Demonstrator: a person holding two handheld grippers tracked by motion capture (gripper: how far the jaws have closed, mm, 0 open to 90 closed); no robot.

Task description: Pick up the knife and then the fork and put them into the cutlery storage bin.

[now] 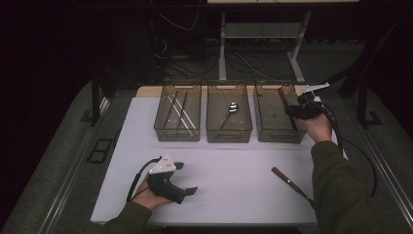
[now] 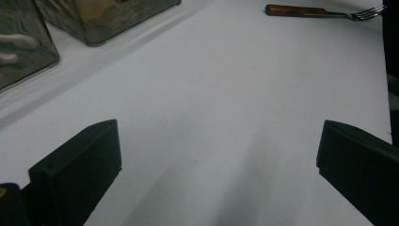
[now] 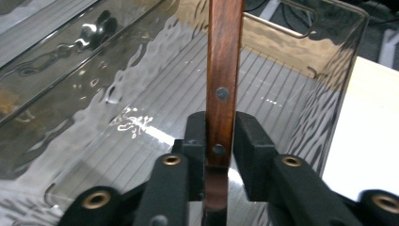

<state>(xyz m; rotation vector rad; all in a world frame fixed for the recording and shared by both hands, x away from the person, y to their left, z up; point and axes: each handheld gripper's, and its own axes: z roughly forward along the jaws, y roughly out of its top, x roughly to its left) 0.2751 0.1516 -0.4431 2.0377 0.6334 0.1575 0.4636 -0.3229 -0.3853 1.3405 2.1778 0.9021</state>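
My right gripper hovers over the right clear bin, shut on a wooden-handled utensil. In the right gripper view the riveted brown handle stands up between the black pads, which press on it from both sides, with the gripper above the ribbed bin floor. The utensil's working end is hidden. A wooden-handled fork lies on the white table at the front right, also seen far off. My left gripper rests on the table at the front left, open and empty.
Three clear bins stand in a row at the table's back edge. The left bin holds long pale sticks, and the middle bin holds a shiny utensil. Cables trail from both grippers. The white table ends close behind the bins.
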